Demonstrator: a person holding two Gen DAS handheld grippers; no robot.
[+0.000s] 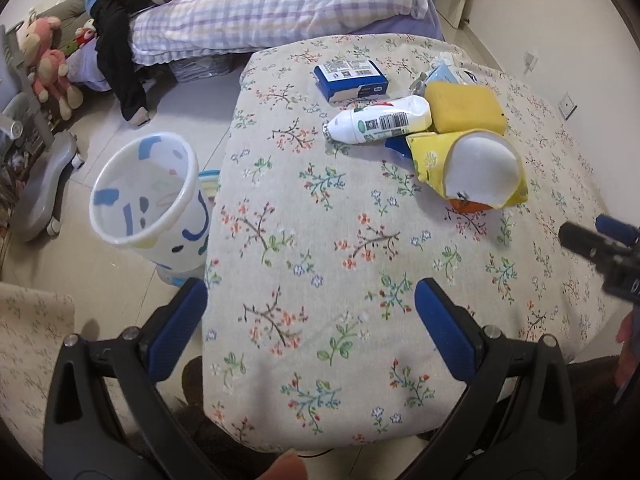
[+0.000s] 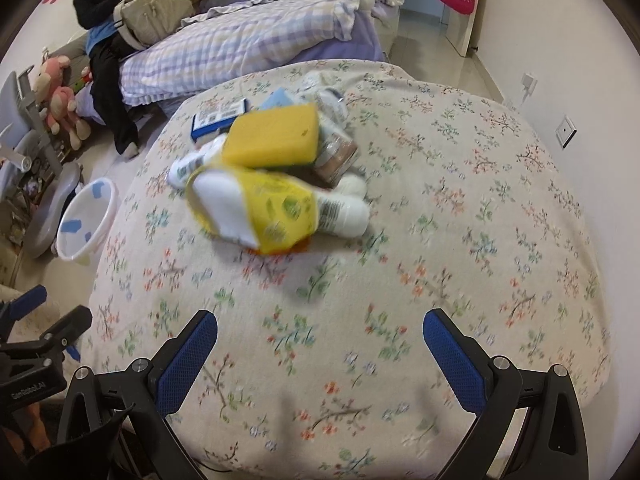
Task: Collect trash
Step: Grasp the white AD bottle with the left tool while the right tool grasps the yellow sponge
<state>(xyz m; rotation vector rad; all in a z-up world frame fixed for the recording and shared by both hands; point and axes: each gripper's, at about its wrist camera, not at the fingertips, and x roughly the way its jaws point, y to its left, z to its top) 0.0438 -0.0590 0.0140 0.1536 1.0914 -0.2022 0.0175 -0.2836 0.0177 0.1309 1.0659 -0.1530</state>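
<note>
Beyond the floral tablecloth, a bed with a checked quilt is seen, a person seated at its end. Beside the table, a white wastebasket stands on the tiled floor. Trash is piled mid-table: yellow sponge, yellow wrapper, white bottle, blue box. Left gripper and right gripper are held spread, empty.
</note>
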